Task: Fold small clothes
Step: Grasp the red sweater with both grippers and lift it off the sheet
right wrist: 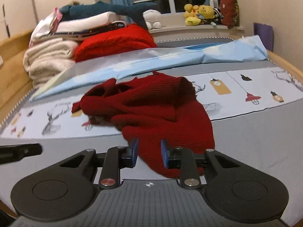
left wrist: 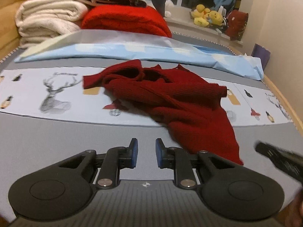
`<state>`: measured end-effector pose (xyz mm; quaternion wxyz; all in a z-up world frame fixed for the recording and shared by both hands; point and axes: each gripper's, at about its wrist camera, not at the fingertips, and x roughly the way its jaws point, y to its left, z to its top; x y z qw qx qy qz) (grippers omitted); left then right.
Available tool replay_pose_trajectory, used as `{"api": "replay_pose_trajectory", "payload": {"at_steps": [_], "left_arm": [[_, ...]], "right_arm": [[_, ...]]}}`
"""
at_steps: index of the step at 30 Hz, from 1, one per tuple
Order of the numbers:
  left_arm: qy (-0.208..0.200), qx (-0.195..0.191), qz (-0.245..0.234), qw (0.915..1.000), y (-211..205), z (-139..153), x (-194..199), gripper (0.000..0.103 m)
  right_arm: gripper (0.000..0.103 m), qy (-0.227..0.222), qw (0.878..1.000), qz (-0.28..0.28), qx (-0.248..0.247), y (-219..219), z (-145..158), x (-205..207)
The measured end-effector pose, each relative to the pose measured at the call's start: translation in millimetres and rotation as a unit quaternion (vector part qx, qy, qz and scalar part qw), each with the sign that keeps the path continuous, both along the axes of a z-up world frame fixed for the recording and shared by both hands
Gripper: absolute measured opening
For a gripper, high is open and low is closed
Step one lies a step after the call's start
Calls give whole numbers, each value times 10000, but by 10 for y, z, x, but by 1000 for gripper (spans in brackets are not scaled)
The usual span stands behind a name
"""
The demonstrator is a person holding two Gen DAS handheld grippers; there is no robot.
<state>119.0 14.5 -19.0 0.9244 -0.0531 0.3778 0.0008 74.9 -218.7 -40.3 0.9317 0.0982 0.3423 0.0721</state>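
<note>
Crumpled dark red ribbed knit garment (left wrist: 170, 102) is lying mid-bed, straddling the grey mattress cover (left wrist: 56, 132) and the pale printed sheet with deer and lamp motifs (left wrist: 47, 90); left gripper (left wrist: 146, 152) is hovering over bare grey cover, jaws spread, just left of the garment's near hem; right gripper (right wrist: 149, 154) is sitting spread, blue pads (right wrist: 134, 151) flanking that near hem, not pinching; folded cream and bright red blankets (right wrist: 113, 41) are stacked far left.

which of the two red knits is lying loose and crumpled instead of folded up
The dark red sweater spread on the printed sheet, right in front of both open grippers. The brighter red blanket sits folded beside the cream blanket, farther back.
</note>
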Motion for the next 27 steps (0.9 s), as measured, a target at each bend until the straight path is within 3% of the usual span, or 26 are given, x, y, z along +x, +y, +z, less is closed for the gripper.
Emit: {"api": "replay_pose_trajectory", "payload": {"at_steps": [8,10,13,15,17,18,19,24,27], "left_arm": [[298,-1168,147,9926,-250,-519,1277,25],[442,-1347,395,9891,-291,-677,1568,39],[562,-1821,724,9790,-338,-834,1901,53],[764,-1924,880,9744,-356,-952,2078,56],[821,-1661,911,9784,-376,-1013,2191,44],[859,-1530,862,9807,-374,-1015,2227,19],[944,-1462,772,9817,-325,-1006,2255,14],[774,-1324,206,9880,199,-630,1811,10],[974,-1286,48,9869,752,-385,1381,9]], "right_arm": [[28,37,9993,-262,263,-331,31,138],[28,50,9993,-253,278,-363,30,156],[29,58,9995,-221,238,-395,25,179],[29,85,9994,-230,233,-414,19,196],[29,110,9994,-245,239,-433,12,205],[29,116,9993,-254,229,-438,13,211],[29,115,9993,-267,214,-442,15,217],[29,154,9989,-392,211,-469,-3,254],[29,81,9983,-540,195,-496,12,265]]}}
